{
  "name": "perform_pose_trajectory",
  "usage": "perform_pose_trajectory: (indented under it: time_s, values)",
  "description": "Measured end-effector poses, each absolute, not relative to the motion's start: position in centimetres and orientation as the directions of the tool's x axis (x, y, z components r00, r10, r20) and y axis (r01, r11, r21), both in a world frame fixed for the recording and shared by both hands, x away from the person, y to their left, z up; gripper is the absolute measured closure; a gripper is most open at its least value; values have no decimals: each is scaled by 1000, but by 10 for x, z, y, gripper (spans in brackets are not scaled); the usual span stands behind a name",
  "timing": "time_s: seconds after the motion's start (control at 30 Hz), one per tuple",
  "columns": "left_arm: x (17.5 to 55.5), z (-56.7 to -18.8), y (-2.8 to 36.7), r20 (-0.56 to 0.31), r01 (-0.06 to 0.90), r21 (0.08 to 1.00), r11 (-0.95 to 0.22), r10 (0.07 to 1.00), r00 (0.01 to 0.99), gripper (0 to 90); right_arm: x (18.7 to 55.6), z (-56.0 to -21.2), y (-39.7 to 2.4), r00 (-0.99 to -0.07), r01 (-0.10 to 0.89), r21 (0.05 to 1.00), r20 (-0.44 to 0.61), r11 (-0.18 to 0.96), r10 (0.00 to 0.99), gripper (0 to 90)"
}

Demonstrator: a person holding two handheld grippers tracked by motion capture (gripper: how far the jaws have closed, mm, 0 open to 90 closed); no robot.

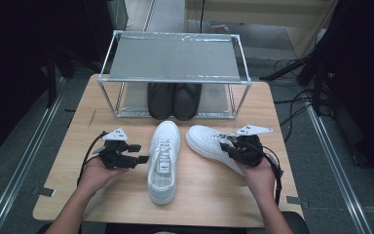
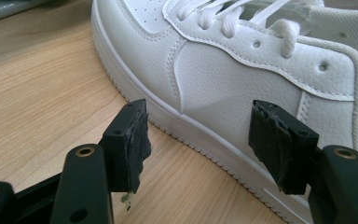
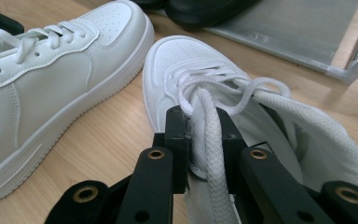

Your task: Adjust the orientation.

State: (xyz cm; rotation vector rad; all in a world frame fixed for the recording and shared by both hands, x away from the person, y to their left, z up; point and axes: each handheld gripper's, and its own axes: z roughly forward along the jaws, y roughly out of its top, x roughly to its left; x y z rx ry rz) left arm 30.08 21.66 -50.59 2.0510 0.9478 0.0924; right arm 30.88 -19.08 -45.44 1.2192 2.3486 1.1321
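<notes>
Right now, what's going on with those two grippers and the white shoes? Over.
Left gripper open beside the left white shoe. Right gripper shut on the right shoe, at lace and tongue. Black shoes on rack, clear of both.

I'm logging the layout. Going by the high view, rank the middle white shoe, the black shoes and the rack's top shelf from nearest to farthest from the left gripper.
From the left gripper:
1. Middle white shoe, right beside its jaws.
2. Black shoes, on the rack's lower level beyond.
3. Top shelf, higher and farther back.

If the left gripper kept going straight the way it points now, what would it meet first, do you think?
Most likely the side of the nearer white sneaker: the left gripper is open and aimed at that shoe's sole edge and side panel, with bare table between. Exact depth is unclear.
</notes>
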Motion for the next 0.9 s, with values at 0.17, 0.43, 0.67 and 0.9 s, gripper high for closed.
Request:
perform_pose_trajectory:
  time_s: [0.17,0.43,0.67,0.9]
  values:
    - [300,-505,216,-261,588,730,-348,653,710,379,307,-456,-186,-621,583,725,107,366,777,813]
    - [299,-504,216,-255,581,735,-350,652,715,377,303,-458,-176,-649,587,705,116,398,752,810]
    - [299,-504,217,-254,579,737,-349,650,716,375,298,-460,-164,-680,575,688,101,444,726,800]
    - [299,-505,215,-253,576,736,-356,644,722,376,298,-461,-156,-696,589,659,119,468,709,803]
